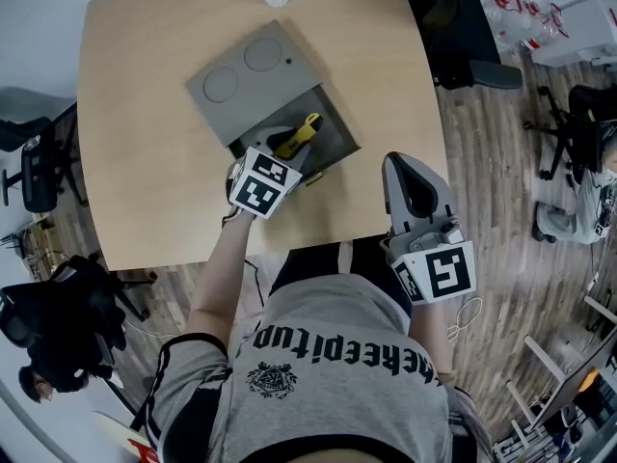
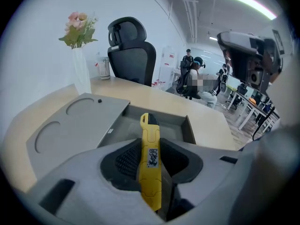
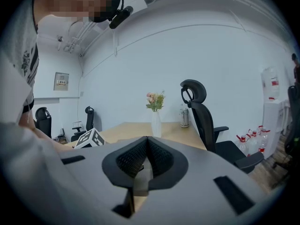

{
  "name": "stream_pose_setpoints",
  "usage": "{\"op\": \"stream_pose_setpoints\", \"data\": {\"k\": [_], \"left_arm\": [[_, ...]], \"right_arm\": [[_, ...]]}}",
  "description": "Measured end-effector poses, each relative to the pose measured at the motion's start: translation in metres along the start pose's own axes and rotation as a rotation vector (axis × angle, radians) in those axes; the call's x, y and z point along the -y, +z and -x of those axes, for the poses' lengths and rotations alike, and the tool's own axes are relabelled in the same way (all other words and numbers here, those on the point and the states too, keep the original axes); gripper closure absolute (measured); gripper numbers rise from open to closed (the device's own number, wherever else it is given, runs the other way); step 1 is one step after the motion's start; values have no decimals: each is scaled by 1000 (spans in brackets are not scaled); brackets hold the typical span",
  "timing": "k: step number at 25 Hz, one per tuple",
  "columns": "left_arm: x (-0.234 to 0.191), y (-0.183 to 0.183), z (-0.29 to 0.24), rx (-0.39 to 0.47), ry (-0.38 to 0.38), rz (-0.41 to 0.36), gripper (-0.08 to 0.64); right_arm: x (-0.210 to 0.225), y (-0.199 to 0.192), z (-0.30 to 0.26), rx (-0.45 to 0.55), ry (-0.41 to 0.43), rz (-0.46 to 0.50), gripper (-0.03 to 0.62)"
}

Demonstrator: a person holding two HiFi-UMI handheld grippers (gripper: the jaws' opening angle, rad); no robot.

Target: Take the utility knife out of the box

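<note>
Behind the left tool (image 1: 278, 150), half the utility knife (image 1: 301, 131) is hidden.

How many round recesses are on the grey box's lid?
2. Both lie side by side on the lid: the near recess toward the person's left, the far recess beyond it. The whole lid shows; none is hidden.

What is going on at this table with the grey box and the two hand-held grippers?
A person works at a wooden table with a hand-held gripper in each hand. The left hand-held gripper is closed on a yellow utility knife, which points out over the open compartment of a grey box. Whether the knife is clear of the box is hard to tell. The right hand-held gripper waits by the table's near edge, jaws together and empty.
</note>
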State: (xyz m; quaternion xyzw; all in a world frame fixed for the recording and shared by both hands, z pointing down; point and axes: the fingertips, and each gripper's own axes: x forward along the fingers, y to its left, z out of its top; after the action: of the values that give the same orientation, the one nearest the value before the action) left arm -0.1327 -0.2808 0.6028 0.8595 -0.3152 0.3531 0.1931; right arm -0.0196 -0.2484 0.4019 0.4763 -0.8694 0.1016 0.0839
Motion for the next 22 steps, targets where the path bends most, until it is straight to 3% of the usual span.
{"op": "stream_pose_setpoints", "data": {"k": [22], "left_arm": [[29, 70, 107, 385, 250, 176, 425]], "right_arm": [[-25, 28, 13, 56, 236, 84, 586]]}}
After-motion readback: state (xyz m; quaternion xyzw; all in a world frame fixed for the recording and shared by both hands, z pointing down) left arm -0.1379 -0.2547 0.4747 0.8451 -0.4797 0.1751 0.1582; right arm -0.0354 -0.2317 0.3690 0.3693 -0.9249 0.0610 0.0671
